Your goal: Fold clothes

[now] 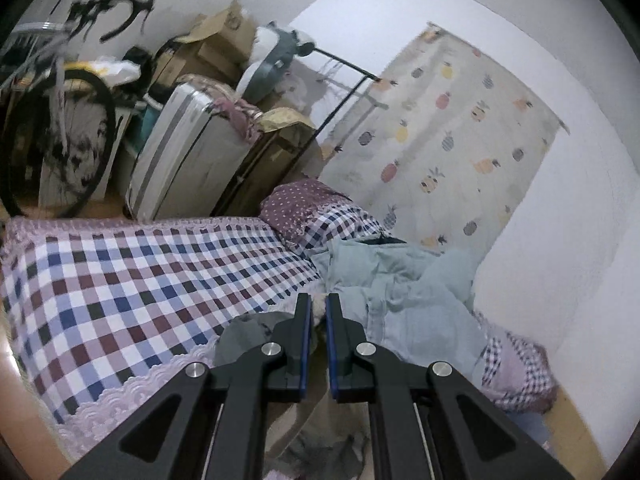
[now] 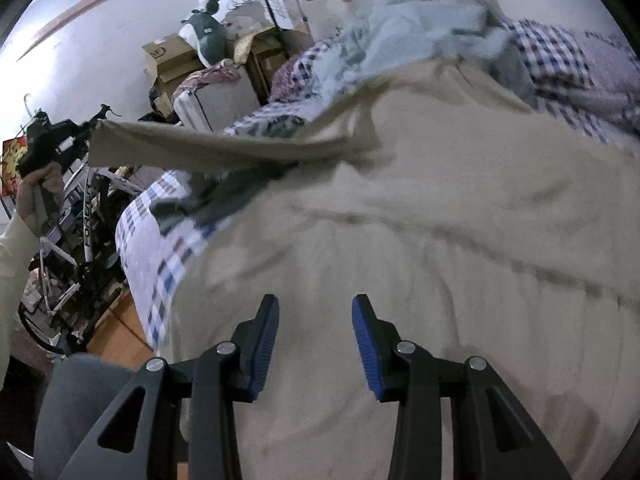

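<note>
2 heaps around beige garment (image 2: 400, 208): blue clothes (image 1: 400, 280), boxes (image 1: 216, 48).

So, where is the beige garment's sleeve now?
In the right wrist view, the beige sleeve stretches left above the checked bed, its end held by the left gripper.

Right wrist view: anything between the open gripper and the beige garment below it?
Nothing visible. The right gripper is open directly over the beige garment spread on the checked bedsheet, with only bare cloth between its fingers. The left gripper holds the garment's sleeve stretched off to the side.
</note>
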Available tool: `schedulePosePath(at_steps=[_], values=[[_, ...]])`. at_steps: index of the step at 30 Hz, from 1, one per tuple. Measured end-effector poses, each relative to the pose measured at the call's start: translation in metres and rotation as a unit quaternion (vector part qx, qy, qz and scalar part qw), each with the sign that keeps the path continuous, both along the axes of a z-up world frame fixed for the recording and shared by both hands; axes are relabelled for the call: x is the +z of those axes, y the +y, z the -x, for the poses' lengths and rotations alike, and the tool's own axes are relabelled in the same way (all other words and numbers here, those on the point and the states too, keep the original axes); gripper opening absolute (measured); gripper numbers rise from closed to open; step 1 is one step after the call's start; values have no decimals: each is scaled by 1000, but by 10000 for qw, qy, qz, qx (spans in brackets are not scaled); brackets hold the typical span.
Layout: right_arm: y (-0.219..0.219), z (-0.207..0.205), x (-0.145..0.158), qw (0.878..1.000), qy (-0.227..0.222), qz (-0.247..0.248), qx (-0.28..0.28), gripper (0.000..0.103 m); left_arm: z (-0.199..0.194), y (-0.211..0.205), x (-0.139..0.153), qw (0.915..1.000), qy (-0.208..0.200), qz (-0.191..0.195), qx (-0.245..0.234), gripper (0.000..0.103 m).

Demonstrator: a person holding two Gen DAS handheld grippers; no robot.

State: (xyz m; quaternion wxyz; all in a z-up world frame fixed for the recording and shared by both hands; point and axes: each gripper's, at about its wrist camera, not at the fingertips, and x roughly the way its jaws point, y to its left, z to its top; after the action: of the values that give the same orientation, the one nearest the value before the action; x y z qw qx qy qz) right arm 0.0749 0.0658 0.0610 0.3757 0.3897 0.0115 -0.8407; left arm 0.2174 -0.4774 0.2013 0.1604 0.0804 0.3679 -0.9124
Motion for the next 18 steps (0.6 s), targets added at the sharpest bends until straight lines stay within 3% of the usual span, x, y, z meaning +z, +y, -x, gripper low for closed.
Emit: schedulePosePath(at_steps=[3,9,18], values=[[-27,26,15,9997,182,-144,120,41,6,-20,-11,9999,33,-147,76,6],[-97,92,19,9975,123,-597,366,41,10,-54,-30,9989,191,-353,247,6],[-182,165,-27,9823,-113,-1738,687,41,43,-84,-39,9989,249,-381,141,6]])
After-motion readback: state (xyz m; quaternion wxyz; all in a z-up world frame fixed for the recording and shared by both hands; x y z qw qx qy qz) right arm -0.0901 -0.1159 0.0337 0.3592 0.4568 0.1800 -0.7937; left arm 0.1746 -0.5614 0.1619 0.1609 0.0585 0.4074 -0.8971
